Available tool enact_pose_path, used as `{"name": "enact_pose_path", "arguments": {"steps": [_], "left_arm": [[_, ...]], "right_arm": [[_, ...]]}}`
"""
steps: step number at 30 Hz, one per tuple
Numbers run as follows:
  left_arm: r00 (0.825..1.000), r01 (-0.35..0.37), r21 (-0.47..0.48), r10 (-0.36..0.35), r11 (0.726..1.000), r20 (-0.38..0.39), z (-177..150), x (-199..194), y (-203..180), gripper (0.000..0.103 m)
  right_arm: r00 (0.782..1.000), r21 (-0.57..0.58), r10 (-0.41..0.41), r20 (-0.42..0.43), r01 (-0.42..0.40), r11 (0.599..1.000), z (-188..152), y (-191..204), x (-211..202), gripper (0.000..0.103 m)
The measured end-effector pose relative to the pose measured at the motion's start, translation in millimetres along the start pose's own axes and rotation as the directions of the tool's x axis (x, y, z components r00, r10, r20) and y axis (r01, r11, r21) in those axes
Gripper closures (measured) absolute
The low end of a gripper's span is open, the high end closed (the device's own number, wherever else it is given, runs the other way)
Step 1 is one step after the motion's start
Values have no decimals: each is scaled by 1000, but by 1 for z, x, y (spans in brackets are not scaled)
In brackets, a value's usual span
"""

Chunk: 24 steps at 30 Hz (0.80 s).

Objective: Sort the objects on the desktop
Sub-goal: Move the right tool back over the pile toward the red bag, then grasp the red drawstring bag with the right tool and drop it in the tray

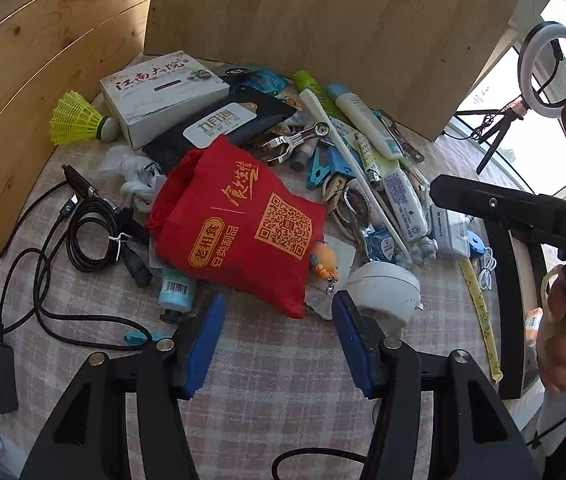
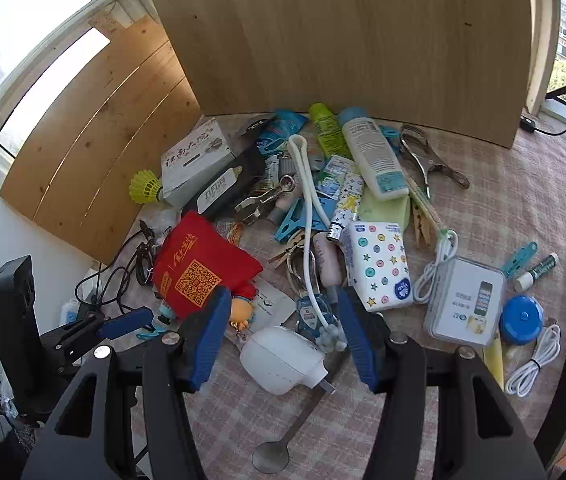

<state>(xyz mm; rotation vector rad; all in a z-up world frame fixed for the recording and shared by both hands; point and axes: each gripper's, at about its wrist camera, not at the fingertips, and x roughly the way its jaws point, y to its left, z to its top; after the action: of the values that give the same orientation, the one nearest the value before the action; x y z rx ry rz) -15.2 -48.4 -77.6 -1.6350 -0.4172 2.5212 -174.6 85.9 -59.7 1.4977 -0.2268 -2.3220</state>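
Observation:
A pile of small objects lies on the checked tablecloth (image 1: 275,380). A red cloth bag (image 1: 239,224) with a QR code sits in front of my left gripper (image 1: 279,340), which is open and empty just short of the bag's near corner. My right gripper (image 2: 283,340) is open and empty, its jaws on either side of a white plug adapter (image 2: 283,360). The adapter also shows in the left wrist view (image 1: 387,288). The red bag (image 2: 199,272) lies to the left of the right gripper. A tissue pack (image 2: 379,264) with a button print lies ahead.
A white box (image 1: 163,92), a yellow shuttlecock (image 1: 79,120), black cables (image 1: 91,236), a white lotion bottle (image 2: 375,156), metal clips (image 2: 427,156), a grey box (image 2: 467,304), a blue tape measure (image 2: 521,318), a spoon (image 2: 279,448). Wooden boards (image 2: 343,40) stand behind.

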Motion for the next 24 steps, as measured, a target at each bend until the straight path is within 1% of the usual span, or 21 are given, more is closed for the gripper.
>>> {"name": "enact_pose_path", "arguments": {"steps": [2, 4, 6, 8, 10, 14, 17, 18, 22, 23, 24], "left_arm": [[1000, 15, -36, -15, 999, 0, -3, 4, 5, 50], [999, 41, -76, -41, 996, 0, -2, 10, 8, 49], [998, 61, -108, -61, 992, 4, 0, 15, 10, 49], [997, 71, -124, -71, 990, 7, 3, 20, 12, 49], [997, 72, -127, -73, 989, 3, 7, 25, 12, 49], [998, 62, -131, -63, 989, -8, 13, 33, 22, 49], [997, 72, -158, -77, 985, -23, 15, 41, 31, 49], [996, 73, -163, -79, 984, -30, 16, 44, 33, 49], [995, 87, -153, -94, 984, -35, 19, 51, 33, 51], [995, 89, -150, -95, 985, -32, 20, 52, 33, 51], [995, 93, -143, -98, 985, -31, 21, 52, 32, 51]], "right_arm": [[999, -90, 24, -45, -28, 996, 11, 21, 24, 48], [996, -154, 44, -81, -56, 986, 19, 37, 44, 47], [991, -189, 66, -118, -87, 978, 28, 48, 65, 44], [986, -209, 60, -153, -92, 974, 36, 53, 85, 44], [983, -215, 58, -174, -95, 972, 44, 55, 101, 44], [972, -203, 94, -218, -139, 969, 53, 55, 124, 43], [965, -197, 106, -240, -156, 968, 54, 54, 134, 36], [962, -188, 115, -248, -164, 968, 53, 53, 136, 35], [949, -137, 174, -264, -215, 967, 48, 49, 140, 35], [943, -125, 189, -272, -230, 965, 46, 49, 140, 38], [945, -126, 186, -268, -226, 966, 42, 51, 139, 41]]}}
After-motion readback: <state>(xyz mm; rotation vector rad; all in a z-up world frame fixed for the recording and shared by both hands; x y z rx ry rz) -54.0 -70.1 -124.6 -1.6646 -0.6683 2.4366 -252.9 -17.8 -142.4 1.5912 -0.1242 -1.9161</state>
